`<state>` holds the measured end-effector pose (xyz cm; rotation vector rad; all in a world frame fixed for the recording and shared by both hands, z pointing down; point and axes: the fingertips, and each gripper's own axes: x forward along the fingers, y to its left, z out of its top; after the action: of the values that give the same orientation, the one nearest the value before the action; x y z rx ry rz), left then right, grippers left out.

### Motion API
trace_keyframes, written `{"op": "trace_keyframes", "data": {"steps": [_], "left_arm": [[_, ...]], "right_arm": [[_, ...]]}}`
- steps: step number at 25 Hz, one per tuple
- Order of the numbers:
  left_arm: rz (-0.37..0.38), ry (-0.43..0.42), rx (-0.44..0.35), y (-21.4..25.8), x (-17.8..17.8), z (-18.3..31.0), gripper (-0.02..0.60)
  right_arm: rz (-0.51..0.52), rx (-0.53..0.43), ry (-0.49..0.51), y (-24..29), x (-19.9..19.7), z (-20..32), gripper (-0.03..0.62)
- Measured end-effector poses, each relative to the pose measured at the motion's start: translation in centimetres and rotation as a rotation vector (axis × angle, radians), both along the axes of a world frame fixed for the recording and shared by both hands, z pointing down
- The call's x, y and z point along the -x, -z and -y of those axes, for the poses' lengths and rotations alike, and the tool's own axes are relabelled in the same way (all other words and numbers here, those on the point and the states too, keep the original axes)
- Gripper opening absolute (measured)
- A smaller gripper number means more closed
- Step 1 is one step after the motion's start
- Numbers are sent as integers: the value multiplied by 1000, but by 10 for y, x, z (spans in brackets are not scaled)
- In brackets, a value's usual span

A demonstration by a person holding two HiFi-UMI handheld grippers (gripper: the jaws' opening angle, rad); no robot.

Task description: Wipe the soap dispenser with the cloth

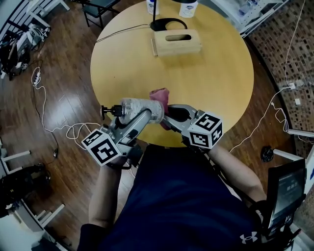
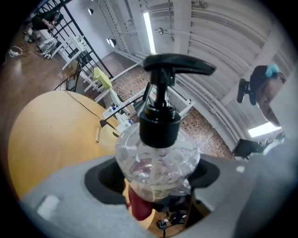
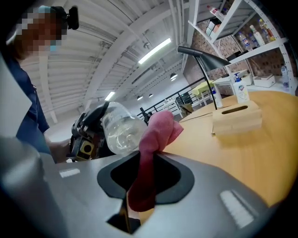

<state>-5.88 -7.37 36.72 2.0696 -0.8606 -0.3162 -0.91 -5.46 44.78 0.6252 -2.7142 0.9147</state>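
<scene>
Above the near edge of the round yellow table (image 1: pixel 216 73), my left gripper (image 1: pixel 140 116) is shut on a clear soap dispenser (image 1: pixel 142 109). The bottle lies level with its black pump (image 1: pixel 105 111) pointing left. In the left gripper view the dispenser (image 2: pixel 158 155) fills the space between the jaws, with its pump head (image 2: pixel 179 65) on top. My right gripper (image 1: pixel 169 112) is shut on a pink cloth (image 1: pixel 159 95). In the right gripper view the cloth (image 3: pixel 156 132) stands bunched up right beside the dispenser (image 3: pixel 120 130); whether they touch I cannot tell.
A wooden tissue box (image 1: pixel 176 42) lies on the far half of the table, with a black lamp base (image 1: pixel 168 23) and two bottles (image 1: pixel 188 7) behind it. Cables trail over the wooden floor (image 1: pixel 54 98) at the left. A dark screen (image 1: pixel 285 188) stands at the right.
</scene>
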Motion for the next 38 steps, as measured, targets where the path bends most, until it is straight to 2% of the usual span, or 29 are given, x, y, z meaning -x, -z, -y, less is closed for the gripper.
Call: {"op": "trace_keyframes", "data": {"steps": [6, 11, 15, 19, 23, 31, 33, 38], "left_arm": [[19, 49, 8, -4, -4, 8, 368], [89, 75, 4, -13, 2, 14, 368], [103, 81, 14, -25, 6, 12, 368], [107, 52, 28, -28, -3, 2, 368], [60, 37, 46, -22, -13, -7, 368], [-66, 96, 98, -17, -15, -3, 368], [-39, 108, 92, -18, -13, 3, 368], [98, 104, 52, -27, -6, 8, 367]], "right_arm": [[-18, 34, 61, -12, 8, -28, 91], [-4, 7, 121, -1, -4, -44, 91], [27, 1, 88, 12, -17, -37, 91], [45, 13, 28, 13, -28, -20, 91], [26, 9, 28, 4, -25, -12, 91], [-26, 49, 94, -19, -5, -32, 89], [-36, 48, 130, -21, -1, -43, 91], [-17, 43, 152, -9, -5, -58, 91]]}}
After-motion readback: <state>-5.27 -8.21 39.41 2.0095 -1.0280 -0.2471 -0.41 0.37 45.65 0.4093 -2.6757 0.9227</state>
